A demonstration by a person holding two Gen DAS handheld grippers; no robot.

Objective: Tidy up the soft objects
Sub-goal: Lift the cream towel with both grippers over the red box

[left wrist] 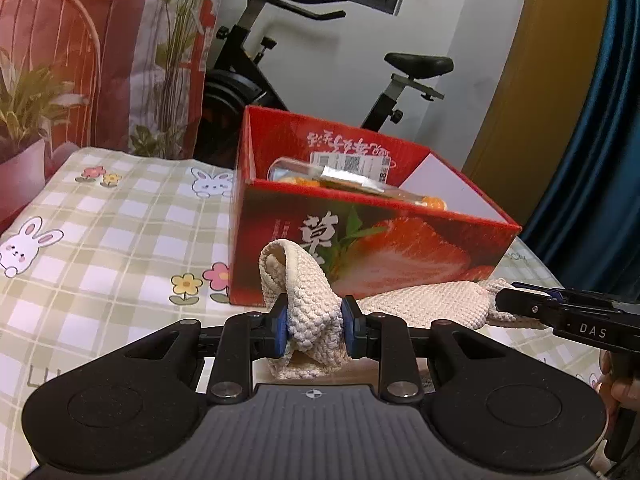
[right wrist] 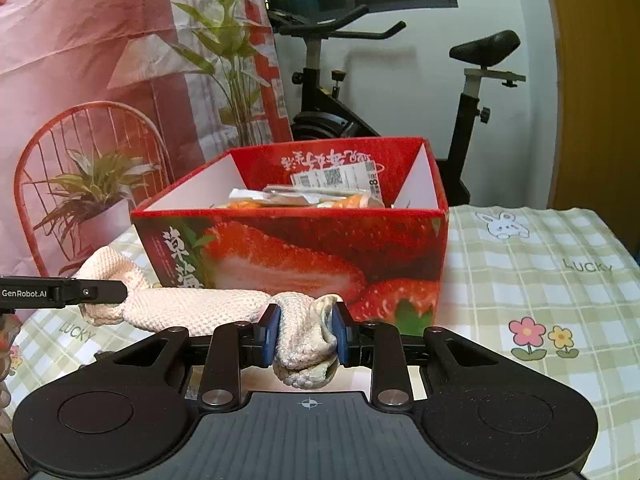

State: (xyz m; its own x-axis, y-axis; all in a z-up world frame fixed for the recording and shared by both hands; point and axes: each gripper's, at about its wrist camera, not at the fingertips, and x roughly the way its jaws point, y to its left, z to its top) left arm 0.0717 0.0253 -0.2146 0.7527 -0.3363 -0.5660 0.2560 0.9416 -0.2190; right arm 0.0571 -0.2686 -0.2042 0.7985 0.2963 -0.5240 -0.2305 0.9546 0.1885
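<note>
Clamping a bunched fold of the cream knitted cloth (left wrist: 316,316) between its blue pads, the left gripper (left wrist: 315,330) holds one end just above the checked tablecloth (left wrist: 112,232). The right gripper (right wrist: 306,334) is closed on the cloth's other end (right wrist: 304,340), so the cloth stretches between the two, in front of the near wall of the red strawberry box (right wrist: 296,248). The box stands open just behind the cloth, holding what look like plastic-wrapped packets (right wrist: 304,196), though their contents are hard to make out. Farther back an exercise bike (right wrist: 472,92) stands against the white wall, with a printed backdrop (left wrist: 132,40) to its left.
</note>
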